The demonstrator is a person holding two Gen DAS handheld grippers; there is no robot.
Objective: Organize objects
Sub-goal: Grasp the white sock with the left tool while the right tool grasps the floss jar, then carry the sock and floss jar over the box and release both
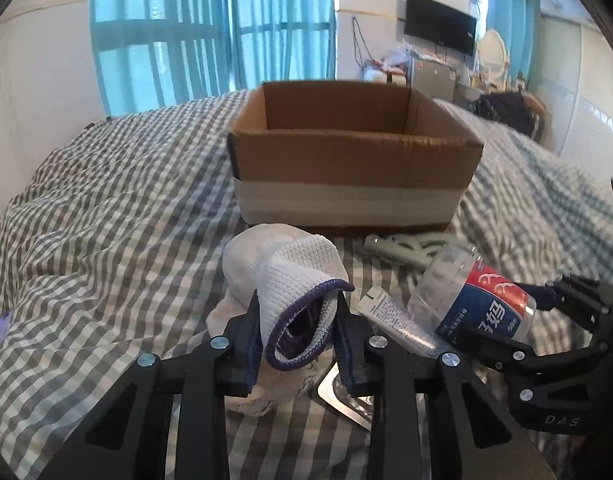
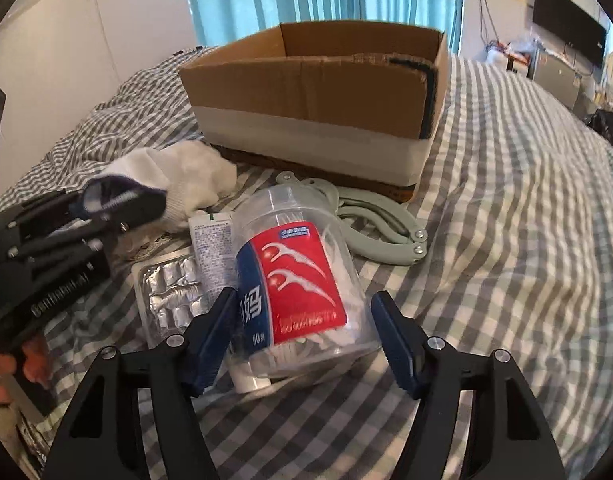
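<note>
An open cardboard box (image 1: 354, 160) stands on the checked bed; it also shows in the right wrist view (image 2: 314, 92). My left gripper (image 1: 298, 316) is shut on the purple-edged cuff of a white sock (image 1: 290, 276), which lies in front of the box. My right gripper (image 2: 302, 320) is open, its fingers on either side of a clear floss-pick jar (image 2: 302, 288) with a red and blue label, lying on the bed. The jar also shows in the left wrist view (image 1: 474, 296). I cannot tell whether the pads touch it.
A white tube (image 2: 212, 248) and a foil blister pack (image 2: 170, 296) lie left of the jar. Pale green pliers-like tool (image 2: 378, 224) lies between jar and box. The left gripper (image 2: 66, 232) shows at the right view's left edge. Bed covered in grey checked sheet (image 2: 506, 240).
</note>
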